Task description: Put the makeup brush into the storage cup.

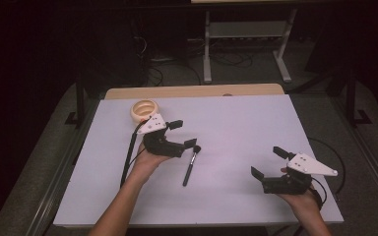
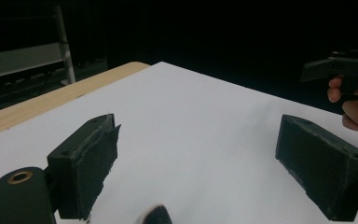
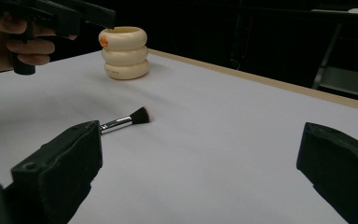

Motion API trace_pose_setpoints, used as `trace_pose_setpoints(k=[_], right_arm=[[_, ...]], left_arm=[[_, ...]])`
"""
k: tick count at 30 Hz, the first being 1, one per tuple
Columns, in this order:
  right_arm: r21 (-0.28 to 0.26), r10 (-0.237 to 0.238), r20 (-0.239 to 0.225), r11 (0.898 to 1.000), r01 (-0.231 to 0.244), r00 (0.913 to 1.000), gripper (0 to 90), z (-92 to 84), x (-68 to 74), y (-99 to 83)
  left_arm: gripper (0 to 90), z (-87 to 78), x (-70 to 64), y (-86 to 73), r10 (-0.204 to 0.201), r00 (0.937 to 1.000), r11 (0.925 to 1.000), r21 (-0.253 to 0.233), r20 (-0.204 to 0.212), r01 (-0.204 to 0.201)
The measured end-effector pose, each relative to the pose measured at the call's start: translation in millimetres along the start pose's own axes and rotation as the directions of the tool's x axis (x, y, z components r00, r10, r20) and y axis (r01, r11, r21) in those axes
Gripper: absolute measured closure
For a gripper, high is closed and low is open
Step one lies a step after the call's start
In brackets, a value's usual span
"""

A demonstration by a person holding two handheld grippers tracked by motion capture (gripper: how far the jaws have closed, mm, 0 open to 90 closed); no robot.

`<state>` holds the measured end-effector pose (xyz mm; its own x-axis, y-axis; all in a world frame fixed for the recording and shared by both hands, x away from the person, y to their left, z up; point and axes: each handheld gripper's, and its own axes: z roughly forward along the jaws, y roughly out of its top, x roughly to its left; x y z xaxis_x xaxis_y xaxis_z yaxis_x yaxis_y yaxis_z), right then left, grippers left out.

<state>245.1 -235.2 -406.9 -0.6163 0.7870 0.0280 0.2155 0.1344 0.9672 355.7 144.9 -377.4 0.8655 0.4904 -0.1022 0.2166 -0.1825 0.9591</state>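
A black makeup brush (image 1: 189,169) with a silver ferrule lies flat on the white table cover (image 1: 236,128), bristles pointing away from me. My left gripper (image 1: 182,133) hovers open just left of and above the bristle end; its own view has the dark bristle tip (image 2: 156,215) at the bottom edge between the wide-apart jaws. My right gripper (image 1: 267,162) is open near the front right, empty, and faces the brush (image 3: 126,120) and a cream ringed cup (image 3: 123,52). That cup (image 1: 144,109) stands at the back left, behind the left gripper.
A wooden table edge (image 1: 192,91) shows beyond the white cover. Black cables (image 1: 128,157) trail from the left gripper toward the front. A metal stand (image 1: 246,44) is on the dark floor behind the table.
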Motion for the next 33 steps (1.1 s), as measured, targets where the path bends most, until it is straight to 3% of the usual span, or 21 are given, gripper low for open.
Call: trace_pose_setpoints(k=[13,24,33], right_arm=[[0.002,-0.006,-0.002,1.0,0.006,1.0,0.0,0.4,-0.1,-0.3],[0.012,-0.001,-0.009,1.0,0.001,1.0,0.0,0.4,2.6,-2.0],[0.022,-0.003,-0.017,1.0,0.003,0.9999,0.0,3.0,3.8,-2.5]], left_arm=[[12.8,13.1,1.5,0.7,0.002,1.0,1.0,0.004,-0.006,-0.002],[13.3,17.7,3.3,-2.0,0.001,0.9996,0.9989,0.046,-0.027,0.001],[13.3,18.7,0.9,1.9,-0.028,0.998,0.9959,0.084,-0.056,0.033]])
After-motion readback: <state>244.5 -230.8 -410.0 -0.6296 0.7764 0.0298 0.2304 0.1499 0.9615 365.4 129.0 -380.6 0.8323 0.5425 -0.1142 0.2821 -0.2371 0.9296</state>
